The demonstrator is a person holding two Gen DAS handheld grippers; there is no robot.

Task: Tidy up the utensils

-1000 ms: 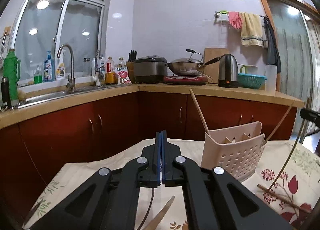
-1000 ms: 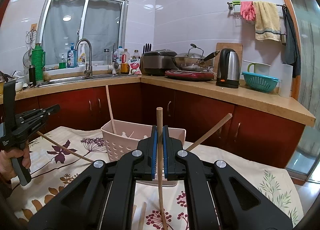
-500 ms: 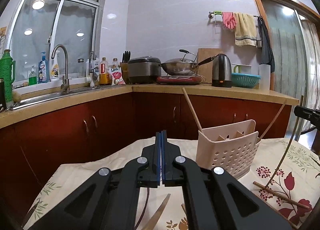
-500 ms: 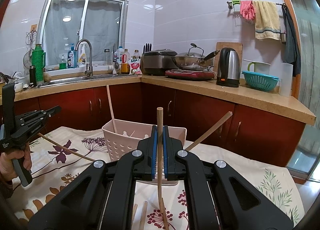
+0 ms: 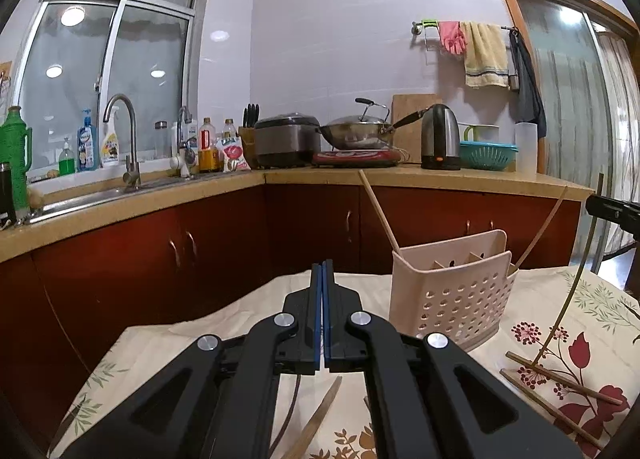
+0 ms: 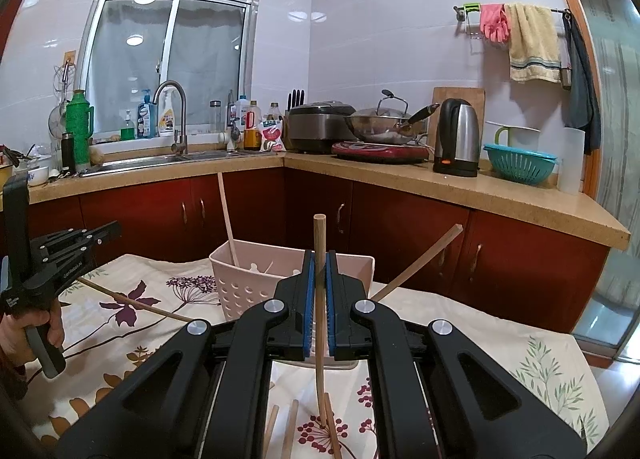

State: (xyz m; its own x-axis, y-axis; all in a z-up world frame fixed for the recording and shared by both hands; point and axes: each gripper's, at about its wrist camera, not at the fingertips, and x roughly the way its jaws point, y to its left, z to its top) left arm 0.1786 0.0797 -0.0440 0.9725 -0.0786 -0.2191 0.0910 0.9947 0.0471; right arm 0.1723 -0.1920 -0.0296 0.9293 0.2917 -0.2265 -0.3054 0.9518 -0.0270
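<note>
A pink perforated utensil holder [image 5: 452, 291] stands on the floral tablecloth, also in the right wrist view [image 6: 256, 279]; two chopsticks lean in it [image 5: 378, 211] [image 6: 420, 263]. My right gripper [image 6: 319, 263] is shut on a wooden chopstick [image 6: 320, 243] held upright in front of the holder. My left gripper [image 5: 322, 275] is shut with nothing between its fingers; in the right wrist view it [image 6: 108, 233] is at the left, above a loose chopstick [image 6: 132, 301]. More chopsticks lie on the cloth [image 5: 560, 379] [image 6: 288, 431].
The table [image 5: 192, 339] carries a floral cloth. Behind it runs an L-shaped kitchen counter [image 6: 480, 187] with red cabinets, a sink [image 5: 120, 191], rice cooker, wok and kettle [image 6: 456, 143]. A door is at the right.
The left gripper's view has shifted slightly right and down, so the holder sits a little nearer centre. The right gripper still holds the chopstick in about the same place.
</note>
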